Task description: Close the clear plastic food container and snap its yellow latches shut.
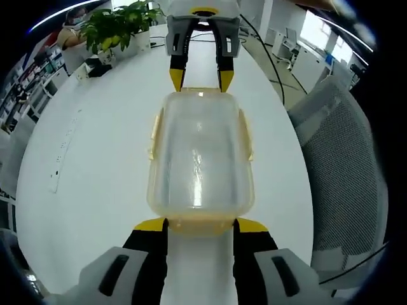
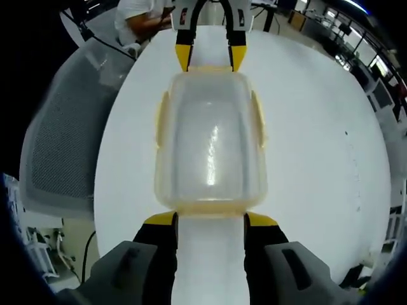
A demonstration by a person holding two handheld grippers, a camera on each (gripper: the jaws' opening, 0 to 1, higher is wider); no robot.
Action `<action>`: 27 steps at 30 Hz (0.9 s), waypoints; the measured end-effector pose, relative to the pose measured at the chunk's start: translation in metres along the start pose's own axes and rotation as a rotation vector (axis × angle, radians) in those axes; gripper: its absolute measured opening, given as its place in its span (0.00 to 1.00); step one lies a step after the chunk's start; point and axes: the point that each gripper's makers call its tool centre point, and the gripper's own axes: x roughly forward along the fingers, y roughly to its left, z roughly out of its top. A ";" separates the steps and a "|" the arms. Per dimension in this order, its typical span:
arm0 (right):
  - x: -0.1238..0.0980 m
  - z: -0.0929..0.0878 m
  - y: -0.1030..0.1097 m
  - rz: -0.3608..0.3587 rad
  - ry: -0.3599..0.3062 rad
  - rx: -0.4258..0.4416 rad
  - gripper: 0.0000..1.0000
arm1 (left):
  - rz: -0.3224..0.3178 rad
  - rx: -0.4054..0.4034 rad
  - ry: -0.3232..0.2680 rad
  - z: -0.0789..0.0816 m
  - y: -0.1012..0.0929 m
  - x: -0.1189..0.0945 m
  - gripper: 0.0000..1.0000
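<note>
The clear plastic food container (image 1: 200, 159) sits on a white table (image 1: 95, 165), lid on, between two opposing grippers. In the left gripper view, a potted plant (image 1: 117, 25) stands at the far left and a mesh chair (image 1: 346, 165) at the right.

The left gripper (image 1: 200, 223) is spread, its yellow tips bracketing the near end latch – touching or just beside, I cannot tell. The right gripper (image 2: 210, 219) is likewise spread at the opposite end, nothing pinched. The yellow side latches (image 2: 163, 117) appear to lie against the walls; whether they are snapped cannot be confirmed.

Risks: uneven pressure from one end could slide the container across the smooth table – or tip it. A lid not fully seated would keep a latch from catching.
</note>
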 end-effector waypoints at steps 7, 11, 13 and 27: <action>-0.004 0.000 -0.001 -0.022 -0.010 0.017 0.40 | 0.018 -0.023 -0.009 -0.002 0.003 -0.006 0.39; -0.010 0.000 -0.004 -0.055 -0.019 0.060 0.40 | 0.039 -0.068 -0.034 0.000 0.004 -0.012 0.41; -0.013 0.001 -0.003 -0.064 -0.030 0.076 0.40 | 0.051 -0.090 -0.049 0.001 0.006 -0.015 0.41; -0.026 0.002 -0.005 -0.140 -0.106 0.250 0.37 | 0.156 -0.309 -0.122 0.005 0.014 -0.027 0.41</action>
